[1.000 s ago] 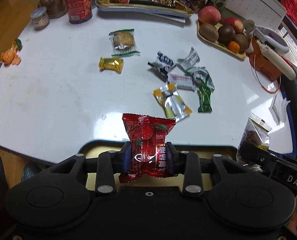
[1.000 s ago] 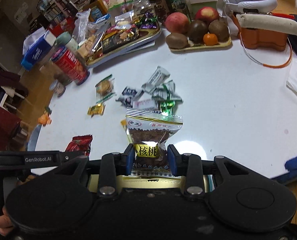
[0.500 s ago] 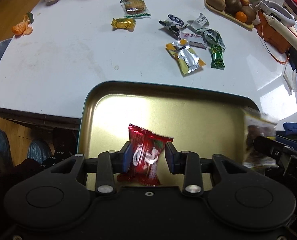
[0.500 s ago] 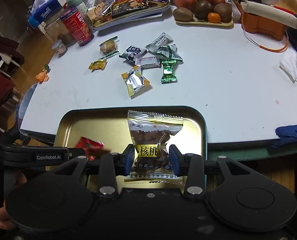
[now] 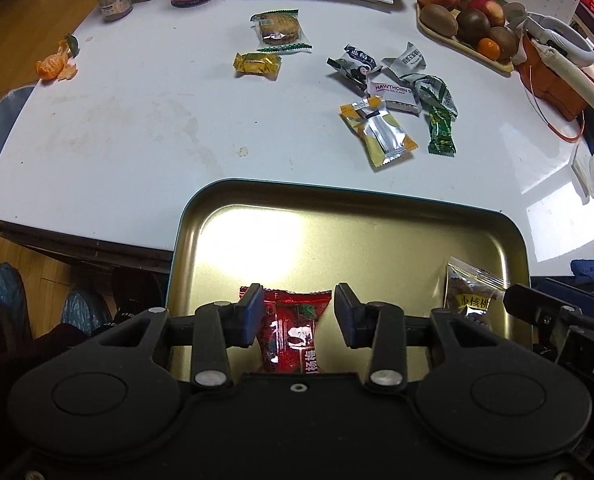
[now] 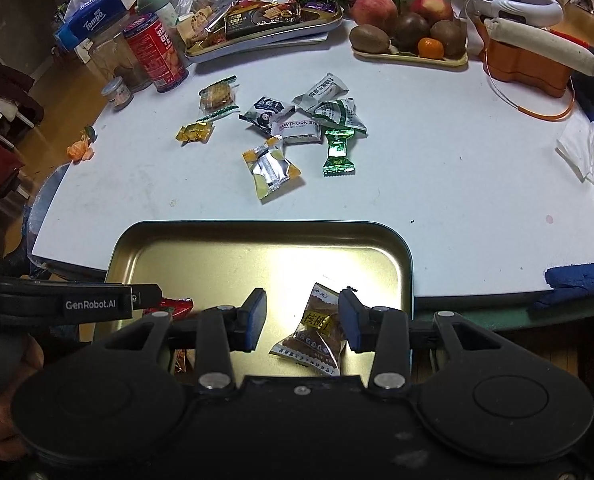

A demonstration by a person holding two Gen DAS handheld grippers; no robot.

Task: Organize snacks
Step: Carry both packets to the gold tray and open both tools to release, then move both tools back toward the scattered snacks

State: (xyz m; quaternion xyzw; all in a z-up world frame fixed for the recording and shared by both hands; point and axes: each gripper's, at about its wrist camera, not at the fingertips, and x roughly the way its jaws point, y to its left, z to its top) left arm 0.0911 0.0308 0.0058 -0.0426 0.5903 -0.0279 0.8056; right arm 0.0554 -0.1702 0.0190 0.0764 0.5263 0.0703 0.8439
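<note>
A gold metal tray (image 5: 337, 248) (image 6: 217, 256) sits at the near edge of the white table. My left gripper (image 5: 299, 314) is open over it, and the red snack packet (image 5: 293, 332) lies in the tray between its jaws. My right gripper (image 6: 301, 318) is open too, and the clear walnut snack bag (image 6: 315, 334) lies tilted in the tray between its jaws. That bag also shows in the left wrist view (image 5: 471, 296), and the red packet shows in the right wrist view (image 6: 173, 306). Several wrapped snacks (image 5: 393, 92) (image 6: 297, 128) lie loose on the table beyond the tray.
A second tray full of snacks (image 6: 265, 20) and a red can (image 6: 157, 54) stand at the back. A fruit tray (image 6: 411, 36) is at the back right beside an orange holder (image 6: 529, 68). Orange peel (image 5: 55, 66) lies at the left edge.
Both grippers have opened over the gold tray. The red packet and the walnut bag have dropped out of the jaws and now lie in the tray.
</note>
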